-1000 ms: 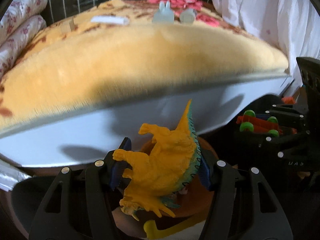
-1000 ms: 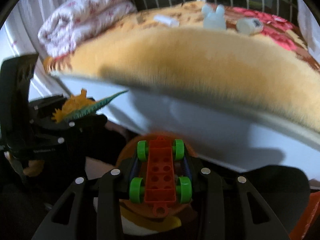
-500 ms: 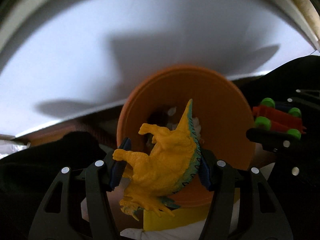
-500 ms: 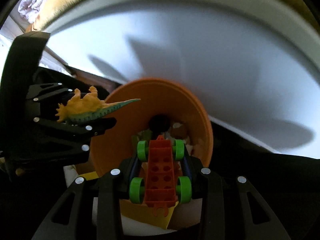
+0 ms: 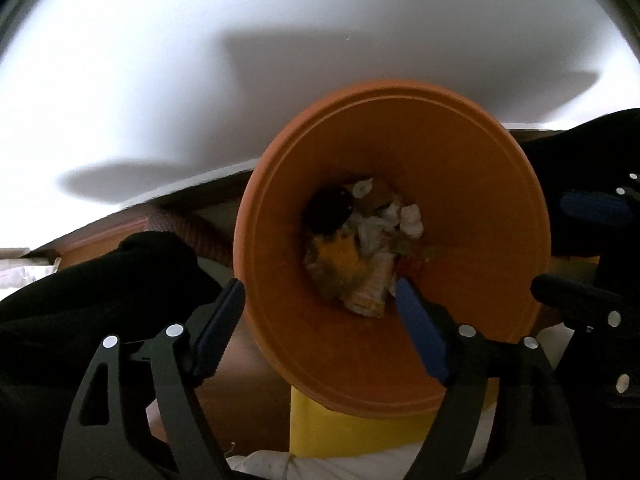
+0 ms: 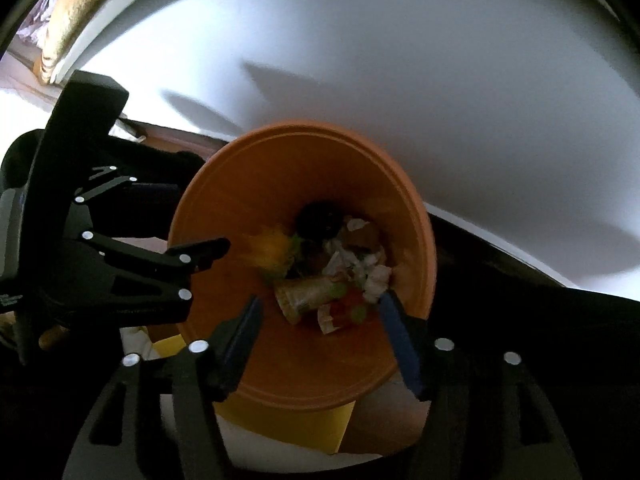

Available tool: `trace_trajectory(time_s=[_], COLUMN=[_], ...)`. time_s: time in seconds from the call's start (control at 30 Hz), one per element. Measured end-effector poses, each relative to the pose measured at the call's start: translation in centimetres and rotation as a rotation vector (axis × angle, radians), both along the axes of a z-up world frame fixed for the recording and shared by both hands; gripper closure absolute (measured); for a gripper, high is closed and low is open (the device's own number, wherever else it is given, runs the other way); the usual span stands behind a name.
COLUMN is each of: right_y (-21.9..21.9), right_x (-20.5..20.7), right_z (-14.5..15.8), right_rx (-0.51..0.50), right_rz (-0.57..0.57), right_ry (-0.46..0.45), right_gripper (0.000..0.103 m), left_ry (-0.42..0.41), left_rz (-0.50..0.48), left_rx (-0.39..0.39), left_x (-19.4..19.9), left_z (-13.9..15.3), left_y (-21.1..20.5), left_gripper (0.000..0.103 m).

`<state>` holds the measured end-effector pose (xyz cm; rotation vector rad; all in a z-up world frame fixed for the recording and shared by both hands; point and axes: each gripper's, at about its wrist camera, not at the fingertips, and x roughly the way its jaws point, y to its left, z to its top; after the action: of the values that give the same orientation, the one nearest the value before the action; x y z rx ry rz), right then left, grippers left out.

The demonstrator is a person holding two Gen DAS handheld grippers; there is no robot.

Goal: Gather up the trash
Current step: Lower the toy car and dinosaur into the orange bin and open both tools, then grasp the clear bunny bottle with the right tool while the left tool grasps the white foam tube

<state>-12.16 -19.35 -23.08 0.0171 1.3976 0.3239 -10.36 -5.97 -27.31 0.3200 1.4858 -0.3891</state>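
Both toys dropped into the orange bin

The left gripper (image 5: 320, 320) and right gripper (image 6: 320, 324) hang over the orange bin (image 5: 480, 208), jaws opening with nothing between them. Half a second ago the left one clamped a yellow dinosaur (image 5: 338, 254) and the right a red toy car (image 6: 348, 304); both now lie below the fingertips at the bottom of the bin, blurred, among crumpled paper (image 6: 360, 268) and a paper cup (image 6: 304, 294).
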Motion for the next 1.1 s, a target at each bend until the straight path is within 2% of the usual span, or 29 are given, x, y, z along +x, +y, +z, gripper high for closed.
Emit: trace_trajectory(time_s=[0.2,0.33,0.5,0.57,0.7,0.83,0.9,1.0,1.1], right_y=[-0.2,-0.2,-0.2,-0.3,-0.9,-1.5,-1.9,-2.3,-2.7], right_x=[-0.7,-1.5,-3.4,-4.3,-6.3,-6.3,-4.8,-1.1,4.3], right_z=[0.6,1.3,4.7,6.8,13.0,19.0,21.4,22.8,23.3], right_rx=[-0.008,-0.012,-0.026,-0.04,-0.035,-0.034,-0.054,-0.091,-0.131], right_rz=[-0.012,-0.008,0.01,0.013,0.014,0.019,0.022,0.03,0.003], right_ry=[-0.017,-0.052,-0.172,-0.25,-0.458,-0.657,-0.719,-0.783,-0.78], right_gripper=[0.036,0.026,0.02,0.018,0.006,0.006,0.005,0.006,0.006], left_ry=[-0.006,-0.009,-0.041,-0.085,-0.246,-0.416,-0.494,-0.591,-0.654], left_rz=[0.002,0.006,0.005,0.001,0.009,0.054,0.079,0.134,0.179], left_rx=[-0.009,-0.034,-0.105,-0.132,-0.192,-0.231,-0.258,-0.31,-0.298], left_x=[-0.1,-0.1,-0.3,-0.6,-1.6,-1.8,-1.3,0.3,2.6], left_z=[0.3,0.9,3.8,5.7,11.6,17.6,20.4,23.9,25.7], left_y=[-0.2,0.1,0.7,1.2,3.4,5.6,6.1,6.3,5.4], left_gripper=[0.026,0.026,0.026,0.026,0.026,0.017,0.015,0.013,0.013])
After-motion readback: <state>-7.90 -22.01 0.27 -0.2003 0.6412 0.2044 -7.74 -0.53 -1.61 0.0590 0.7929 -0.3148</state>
